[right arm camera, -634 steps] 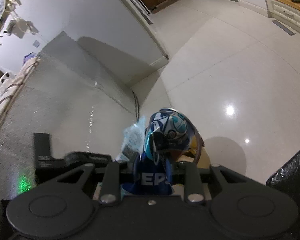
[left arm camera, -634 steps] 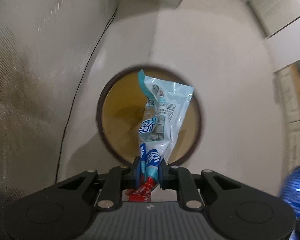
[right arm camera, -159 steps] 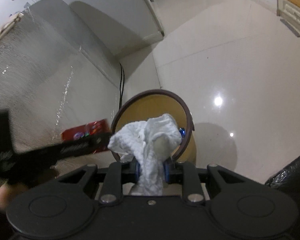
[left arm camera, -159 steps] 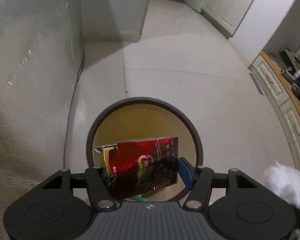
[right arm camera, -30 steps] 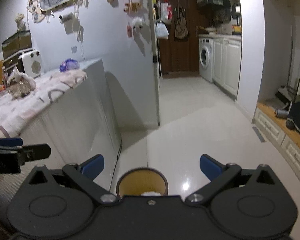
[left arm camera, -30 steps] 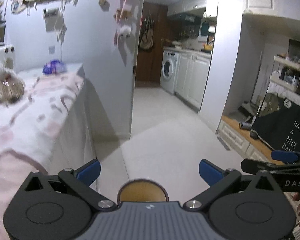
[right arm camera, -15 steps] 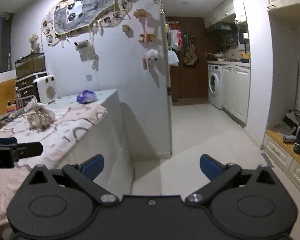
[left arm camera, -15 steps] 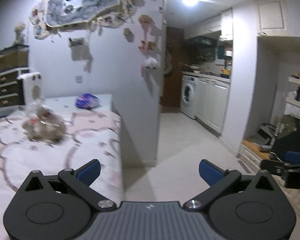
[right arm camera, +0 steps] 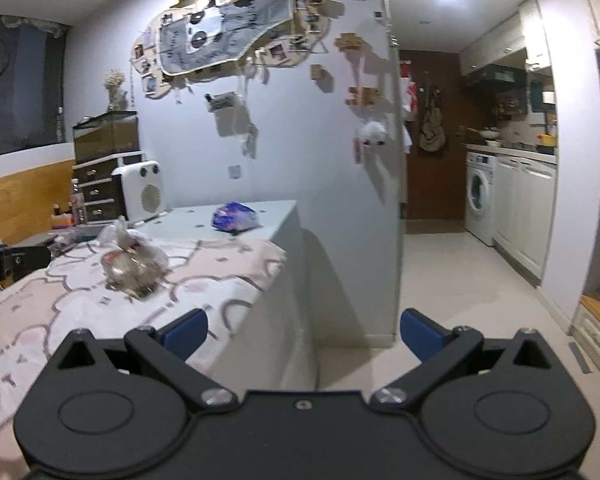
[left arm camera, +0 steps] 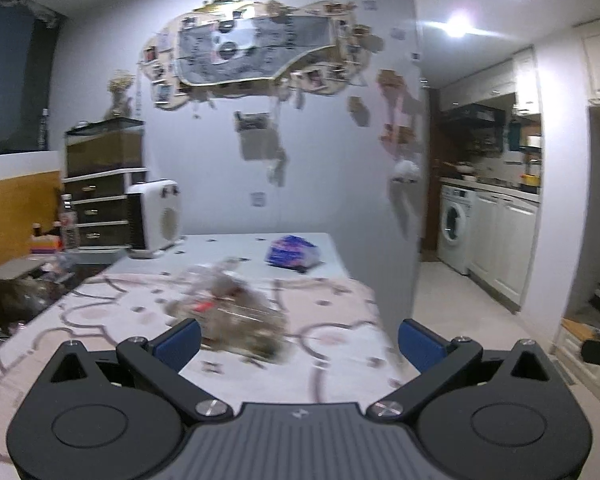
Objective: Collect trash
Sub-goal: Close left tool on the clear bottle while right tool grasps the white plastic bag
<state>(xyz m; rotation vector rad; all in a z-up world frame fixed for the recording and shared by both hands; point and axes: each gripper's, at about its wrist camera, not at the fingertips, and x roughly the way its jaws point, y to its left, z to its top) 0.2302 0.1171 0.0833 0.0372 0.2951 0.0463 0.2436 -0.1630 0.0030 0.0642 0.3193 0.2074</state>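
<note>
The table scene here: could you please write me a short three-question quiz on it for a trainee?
1. True or false: the left tool is shut on the clear bag.
2. Which lies nearer the wall on the table: the clear bag or the blue packet?
3. Fill in: the right tool is ____.

Key: 1. False, it is open and empty. 2. The blue packet. 3. Open.
</note>
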